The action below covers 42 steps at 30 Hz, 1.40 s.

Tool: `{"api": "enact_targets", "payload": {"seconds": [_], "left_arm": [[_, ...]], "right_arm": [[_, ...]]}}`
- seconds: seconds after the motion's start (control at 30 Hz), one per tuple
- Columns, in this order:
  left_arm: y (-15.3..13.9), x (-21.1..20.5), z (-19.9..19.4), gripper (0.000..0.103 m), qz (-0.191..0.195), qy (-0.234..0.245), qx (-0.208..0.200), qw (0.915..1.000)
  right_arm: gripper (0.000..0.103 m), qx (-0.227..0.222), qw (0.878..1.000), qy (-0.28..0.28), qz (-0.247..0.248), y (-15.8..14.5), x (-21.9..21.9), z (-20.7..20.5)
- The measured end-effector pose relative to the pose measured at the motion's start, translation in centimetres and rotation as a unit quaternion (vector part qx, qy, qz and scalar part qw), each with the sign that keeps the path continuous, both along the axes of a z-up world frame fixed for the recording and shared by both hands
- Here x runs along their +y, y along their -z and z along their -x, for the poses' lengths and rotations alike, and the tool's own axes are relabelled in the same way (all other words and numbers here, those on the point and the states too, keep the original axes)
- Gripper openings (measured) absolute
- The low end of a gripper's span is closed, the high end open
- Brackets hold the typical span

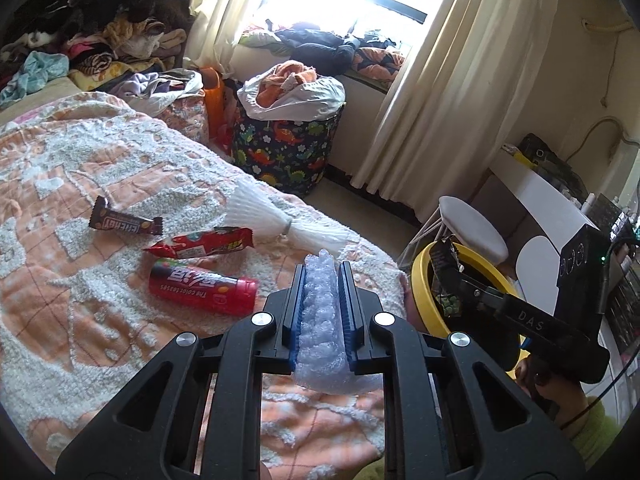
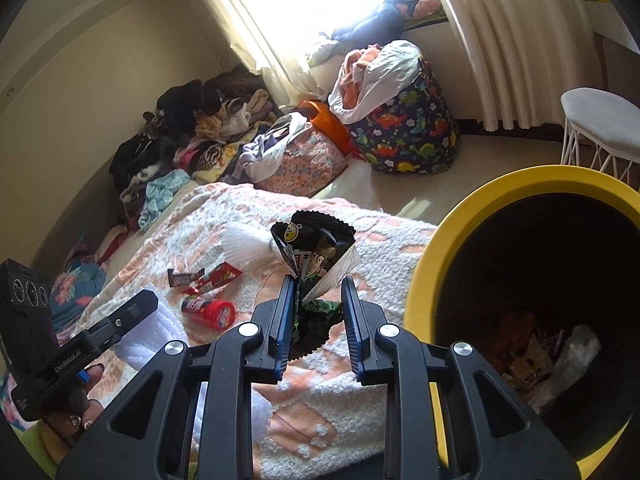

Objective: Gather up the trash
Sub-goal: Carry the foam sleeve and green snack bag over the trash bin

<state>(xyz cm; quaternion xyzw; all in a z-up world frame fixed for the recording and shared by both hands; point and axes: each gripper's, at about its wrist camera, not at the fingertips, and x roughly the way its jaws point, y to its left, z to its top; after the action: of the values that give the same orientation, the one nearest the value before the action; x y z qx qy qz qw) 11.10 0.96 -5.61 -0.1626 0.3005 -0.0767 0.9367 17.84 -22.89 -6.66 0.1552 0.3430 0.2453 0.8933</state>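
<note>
left gripper [image 1: 322, 300] clamps bubble wrap [image 1: 320, 320] | right gripper [image 2: 318, 312] seemingly gaping, packet [image 2: 316, 256] loose | risk: misses bin [image 2: 440, 248]

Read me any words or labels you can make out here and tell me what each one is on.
"ENERGY": brown bar wrapper, upside down.
"The color teases": red candy tube, upside down.
"DAS": right gripper arm.
"GenRoboAI": left gripper body.
Red wrapper and black snack bag: print too blurred to read.
</note>
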Motion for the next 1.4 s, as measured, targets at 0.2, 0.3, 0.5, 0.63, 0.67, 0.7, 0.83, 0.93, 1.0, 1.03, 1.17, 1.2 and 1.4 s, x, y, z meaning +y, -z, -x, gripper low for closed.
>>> {"api": "enact_targets", "payload": {"seconds": [0.2,0.3,0.5,0.63,0.67,0.7,0.83,0.93,1.0,1.03,1.17,1.2,1.4], "left_arm": [[-1.1,-2.1,-0.6,0.011,0.002,0.016,-0.015,0.9998],[-1.5,-2.9,-0.7,0.011,0.001,0.023,-0.019,0.9995],[-2.1,-4.4,-1.1,0.011,-0.001,0.037,-0.025,0.9990],[-2.5,-5.2,-1.2,0.011,-0.002,0.042,-0.029,0.9987],[-2.5,-5.3,-1.3,0.011,-0.002,0.044,-0.030,0.9986],[-2.5,-5.4,-1.3,0.011,-0.002,0.046,-0.030,0.9985],[-2.7,-6.1,-1.4,0.011,-0.004,0.052,-0.032,0.9981],[-2.7,-6.5,-1.5,0.011,-0.005,0.056,-0.032,0.9979],[-2.7,-6.8,-1.5,0.011,-0.005,0.058,-0.032,0.9978],[-2.7,-7.0,-1.4,0.011,-0.006,0.060,-0.032,0.9977],[-2.7,-7.6,-1.4,0.011,-0.008,0.066,-0.032,0.9973],[-2.7,-7.7,-1.5,0.011,-0.009,0.067,-0.032,0.9972],[-2.6,-8.7,-1.6,0.011,-0.013,0.076,-0.031,0.9965]], "right_arm": [[0.023,-0.014,1.000,0.025,-0.008,-0.8,-2.3,0.4],[0.023,-0.020,0.999,0.035,-0.006,-1.2,-3.2,0.5],[0.023,-0.027,0.998,0.054,-0.002,-1.4,-5.1,0.9],[0.023,-0.028,0.997,0.067,-0.002,-1.6,-6.4,0.8],[0.023,-0.029,0.997,0.070,-0.003,-1.6,-6.6,0.9],[0.023,-0.029,0.997,0.073,-0.003,-1.7,-6.9,0.9],[0.023,-0.029,0.996,0.084,-0.003,-1.8,-7.6,0.7],[0.023,-0.027,0.995,0.092,-0.005,-1.7,-8.3,0.5],[0.023,-0.023,0.995,0.097,-0.004,-1.7,-8.7,0.5],[0.023,-0.022,0.995,0.099,-0.003,-1.7,-8.8,0.4],[0.023,-0.018,0.994,0.109,-0.003,-1.5,-9.6,0.3],[0.023,-0.018,0.994,0.111,-0.004,-1.5,-9.7,0.3],[0.023,-0.019,0.992,0.125,-0.004,-1.5,-10.8,0.4]]}}
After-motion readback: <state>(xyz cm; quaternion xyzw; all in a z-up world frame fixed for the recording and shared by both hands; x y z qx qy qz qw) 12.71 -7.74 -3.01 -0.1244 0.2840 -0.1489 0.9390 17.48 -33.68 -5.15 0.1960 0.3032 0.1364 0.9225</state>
